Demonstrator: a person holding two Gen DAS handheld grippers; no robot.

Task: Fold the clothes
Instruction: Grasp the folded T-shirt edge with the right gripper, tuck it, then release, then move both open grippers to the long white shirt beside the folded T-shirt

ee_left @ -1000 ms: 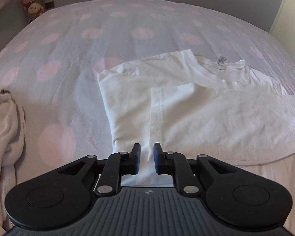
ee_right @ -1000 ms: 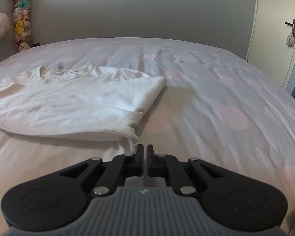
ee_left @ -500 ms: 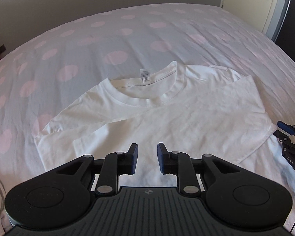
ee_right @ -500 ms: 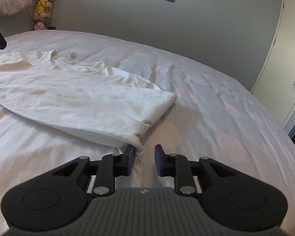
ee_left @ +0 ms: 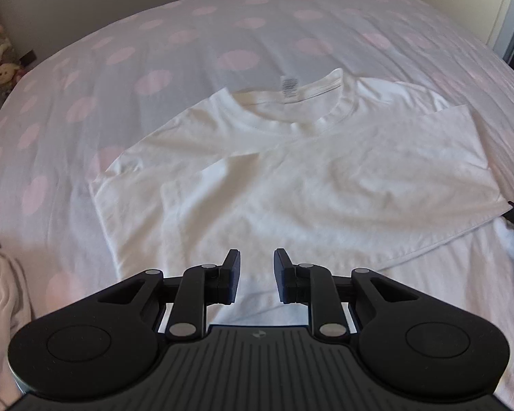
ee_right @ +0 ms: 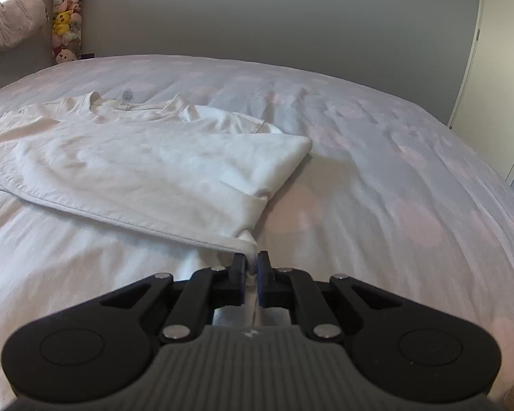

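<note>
The left gripper [ee_left: 256, 275] hung over the white T-shirt [ee_left: 308, 185], its jaws apart with nothing between them. The shirt lay partly folded on the spotted bed [ee_left: 195, 34]. The right gripper [ee_right: 252, 269] had just closed, pinching the shirt's near corner.

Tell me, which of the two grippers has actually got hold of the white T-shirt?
The right gripper: it is closed on the white T-shirt's near corner. The left gripper hangs open above the cloth, gripping nothing.
</note>
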